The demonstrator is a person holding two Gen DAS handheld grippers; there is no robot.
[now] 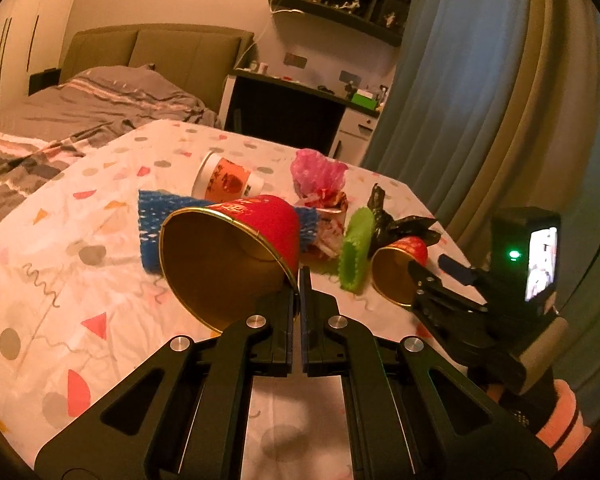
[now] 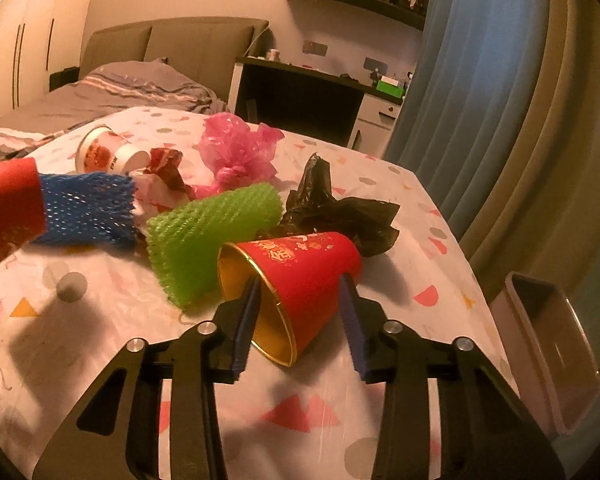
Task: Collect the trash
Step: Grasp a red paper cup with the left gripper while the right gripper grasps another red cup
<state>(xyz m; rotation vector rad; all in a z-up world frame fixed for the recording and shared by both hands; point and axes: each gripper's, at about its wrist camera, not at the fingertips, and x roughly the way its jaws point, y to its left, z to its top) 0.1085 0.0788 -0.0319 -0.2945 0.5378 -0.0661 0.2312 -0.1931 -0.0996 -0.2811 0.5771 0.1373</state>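
Item: table under a confetti-print cloth (image 2: 80, 344), strewn with trash; places given relative to the green foam net sleeve (image 2: 214, 236) near its middle. Left gripper (image 1: 298, 280): fingers clenched tight on the gold rim of a red paper cup (image 1: 236, 256), which hangs tilted, mouth toward the camera, in front of and left of the green sleeve. Right gripper (image 2: 300, 304): jaws partly spread, one finger inside the mouth and one along the outer wall of a second red cup (image 2: 304, 276); whether the pads press on it cannot be told. This second cup lies on its side, just right of the green sleeve and touching it. Blue foam net sleeve (image 2: 86, 210): lying left of the green one. Crumpled red-and-white wrapper (image 2: 160, 178): behind the green sleeve. Pink plastic bag (image 2: 236, 152): knotted, further behind. White cup with red label (image 2: 104, 154): on its side, far back left. Black plastic bag (image 2: 332, 208): crumpled, right of and behind the green sleeve. Bin (image 2: 556, 344): open-topped, beside the table's edge, well right of the green sleeve.
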